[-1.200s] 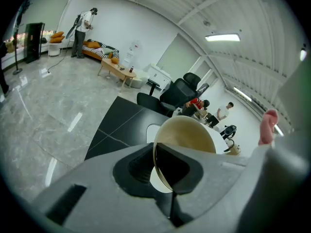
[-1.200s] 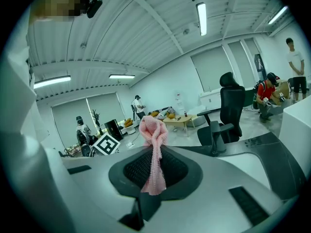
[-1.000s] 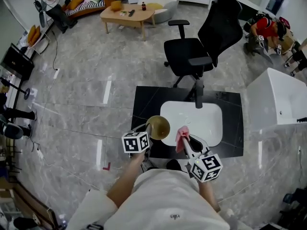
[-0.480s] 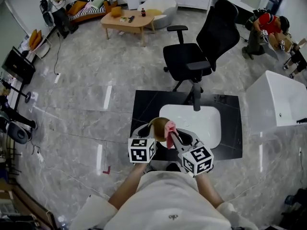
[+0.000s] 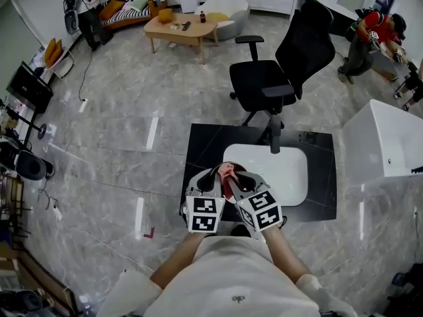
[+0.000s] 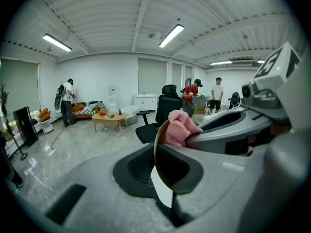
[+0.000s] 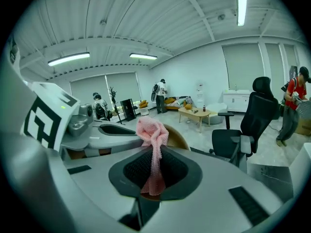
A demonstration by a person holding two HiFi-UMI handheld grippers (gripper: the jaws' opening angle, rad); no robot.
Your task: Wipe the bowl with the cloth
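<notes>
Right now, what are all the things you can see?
bowl: one, golden-brown, held by the left gripper
cloth: one, pink, in the right gripper, by the bowl
sink: one, white, in the counter
counter: one, black, just ahead
office chair: one, black, beyond the counter
coffee table: one, wooden, far back left
person: one, red top, far right
left gripper: one, grey, shut on the bowl
right gripper: one, grey, shut on the cloth
</notes>
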